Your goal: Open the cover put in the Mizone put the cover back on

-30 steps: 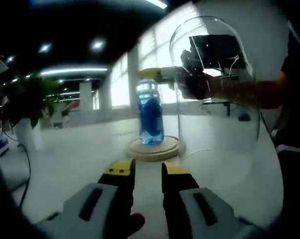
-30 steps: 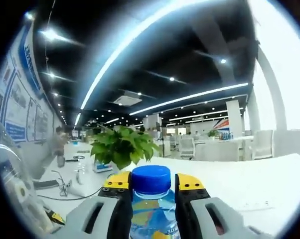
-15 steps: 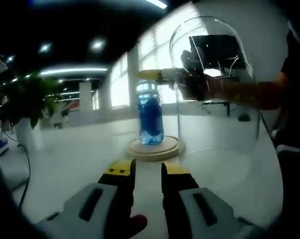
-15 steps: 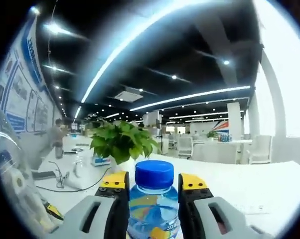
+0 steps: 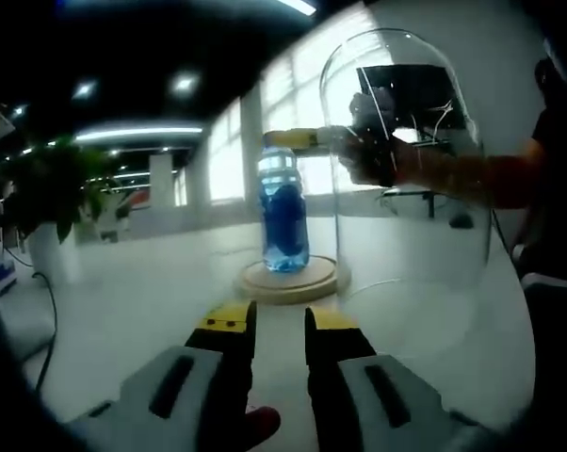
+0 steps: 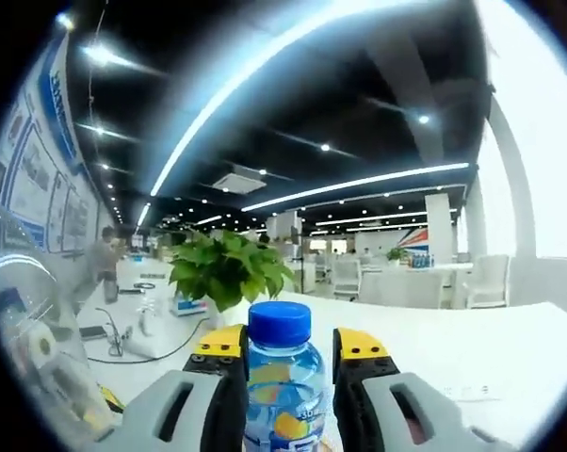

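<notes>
One Mizone bottle (image 5: 284, 209), clear with blue drink and a blue cap, stands upright on the round wooden base (image 5: 291, 282) set well in from the surface's (image 5: 142, 301) edges; the right gripper (image 6: 288, 341) has its fingers released, standing either side of the neck with gaps, so a sideways brush in pulling away could tip the tall narrow bottle. The glass cover (image 5: 411, 160) stands beside the base, slippery and easily knocked against the bottle when replaced; the left gripper (image 5: 279, 320) waits empty, fingers apart.
</notes>
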